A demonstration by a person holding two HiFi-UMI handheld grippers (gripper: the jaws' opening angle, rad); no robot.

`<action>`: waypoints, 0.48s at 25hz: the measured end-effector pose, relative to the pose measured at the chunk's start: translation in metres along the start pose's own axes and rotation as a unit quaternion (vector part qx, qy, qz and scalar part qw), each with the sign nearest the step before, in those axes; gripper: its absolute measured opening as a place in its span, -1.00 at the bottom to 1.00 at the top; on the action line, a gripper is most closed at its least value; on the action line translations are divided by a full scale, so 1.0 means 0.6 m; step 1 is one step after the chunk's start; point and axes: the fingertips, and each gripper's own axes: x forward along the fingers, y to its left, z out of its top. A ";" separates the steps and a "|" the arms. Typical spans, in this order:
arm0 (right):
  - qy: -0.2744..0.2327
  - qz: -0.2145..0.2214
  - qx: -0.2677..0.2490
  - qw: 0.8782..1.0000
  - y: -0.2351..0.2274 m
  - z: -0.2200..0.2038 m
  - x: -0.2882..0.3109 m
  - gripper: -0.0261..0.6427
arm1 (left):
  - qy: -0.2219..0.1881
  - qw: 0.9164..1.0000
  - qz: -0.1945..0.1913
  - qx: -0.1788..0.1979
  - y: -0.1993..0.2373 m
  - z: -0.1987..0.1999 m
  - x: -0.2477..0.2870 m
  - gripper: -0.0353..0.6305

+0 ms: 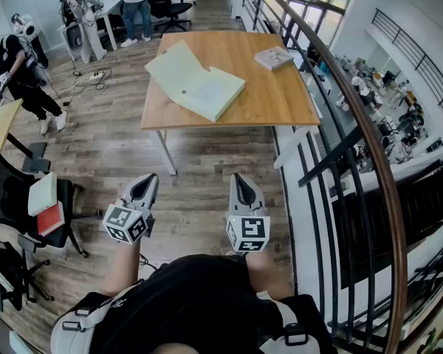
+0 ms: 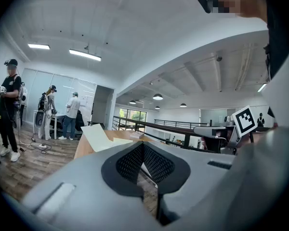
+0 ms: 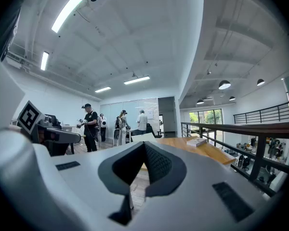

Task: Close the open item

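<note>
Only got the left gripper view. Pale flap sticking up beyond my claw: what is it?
Observer: Head view shows a pale cream open folder, one cover raised, the thick half flat on the rectangular wooden table.
Operator: Other claw?
Observer: The right claw is shut, nothing between its jaws.
Operator: At the table yet?
Observer: No. It and the left claw hang over the wood-plank floor, short of the table's near edge.

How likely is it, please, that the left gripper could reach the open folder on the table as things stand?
Probably not yet: the left gripper is held near the person's body, with open floor between it and the table where the open folder lies. Nothing blocks the way; stepping forward should do.
</note>
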 end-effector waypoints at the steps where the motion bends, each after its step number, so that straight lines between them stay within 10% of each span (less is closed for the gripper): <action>1: 0.001 0.001 -0.001 1.000 -0.001 -0.001 -0.001 -0.91 | 0.000 1.000 0.000 0.000 -0.003 -0.001 0.000 -0.89; 12: 0.010 0.000 0.002 1.000 -0.002 -0.012 -0.001 -0.91 | 0.001 1.000 0.005 -0.001 -0.006 -0.008 -0.007 -0.89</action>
